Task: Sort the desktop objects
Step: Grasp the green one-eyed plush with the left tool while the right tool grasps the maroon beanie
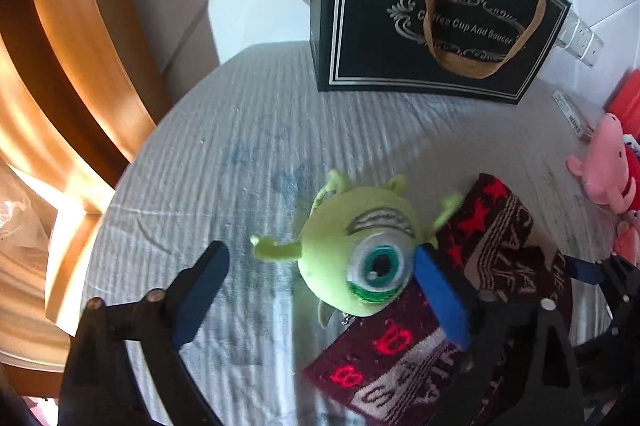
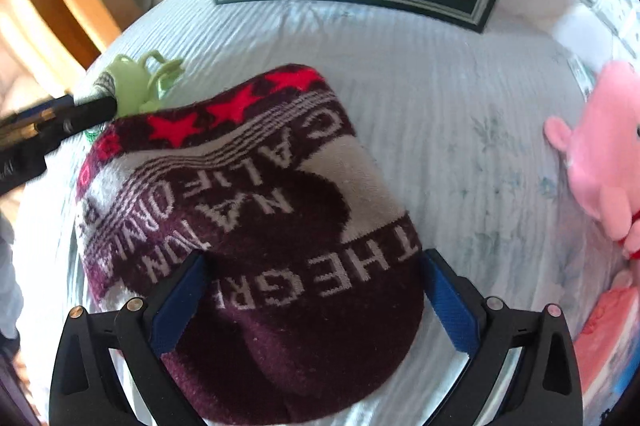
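A green one-eyed plush toy (image 1: 360, 250) lies on the pale ribbed cloth, partly on a maroon knit hat (image 1: 404, 350) with red stars. My left gripper (image 1: 320, 274) is open, its blue pads on either side of the toy, the right pad touching it. In the right wrist view the hat (image 2: 256, 218) fills the middle, lettering upside down. My right gripper (image 2: 312, 286) is open, its jaws straddling the hat's near part. The green toy (image 2: 136, 85) shows at the hat's far left, by the left gripper's finger.
A black gift bag (image 1: 432, 13) with a gold ribbon handle stands at the back. A pink pig plush (image 1: 608, 161) lies at the right, also in the right wrist view (image 2: 600, 153). A small box (image 1: 572, 113) and a red object lie near it. Wooden furniture (image 1: 72, 73) stands left.
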`<state>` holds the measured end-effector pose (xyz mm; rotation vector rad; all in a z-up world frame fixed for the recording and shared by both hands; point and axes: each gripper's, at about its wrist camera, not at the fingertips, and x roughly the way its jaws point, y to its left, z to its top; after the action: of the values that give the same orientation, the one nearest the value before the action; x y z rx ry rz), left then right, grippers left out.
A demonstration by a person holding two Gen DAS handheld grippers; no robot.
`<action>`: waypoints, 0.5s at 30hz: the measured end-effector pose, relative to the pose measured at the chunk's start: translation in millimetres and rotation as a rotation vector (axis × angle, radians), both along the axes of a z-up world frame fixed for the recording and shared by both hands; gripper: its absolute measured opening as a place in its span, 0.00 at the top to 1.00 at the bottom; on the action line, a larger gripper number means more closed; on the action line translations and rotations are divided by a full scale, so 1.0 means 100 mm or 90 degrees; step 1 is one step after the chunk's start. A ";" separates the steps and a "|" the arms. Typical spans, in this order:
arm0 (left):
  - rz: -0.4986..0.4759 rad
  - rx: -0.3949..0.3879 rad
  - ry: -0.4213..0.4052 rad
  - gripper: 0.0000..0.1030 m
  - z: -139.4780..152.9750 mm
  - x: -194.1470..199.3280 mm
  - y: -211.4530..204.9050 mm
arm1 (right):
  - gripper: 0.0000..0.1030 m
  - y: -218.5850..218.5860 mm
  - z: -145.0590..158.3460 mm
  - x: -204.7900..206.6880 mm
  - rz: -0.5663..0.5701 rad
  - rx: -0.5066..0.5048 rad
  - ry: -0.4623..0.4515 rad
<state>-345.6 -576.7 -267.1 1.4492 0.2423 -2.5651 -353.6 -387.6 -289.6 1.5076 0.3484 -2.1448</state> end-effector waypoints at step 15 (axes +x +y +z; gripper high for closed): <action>0.017 -0.005 0.043 0.50 0.15 0.49 0.09 | 0.49 0.03 0.17 0.28 0.052 -0.032 0.072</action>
<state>-297.1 -567.6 -252.3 1.3485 0.2605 -2.5933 -325.3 -384.8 -272.8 1.3247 0.3861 -2.1634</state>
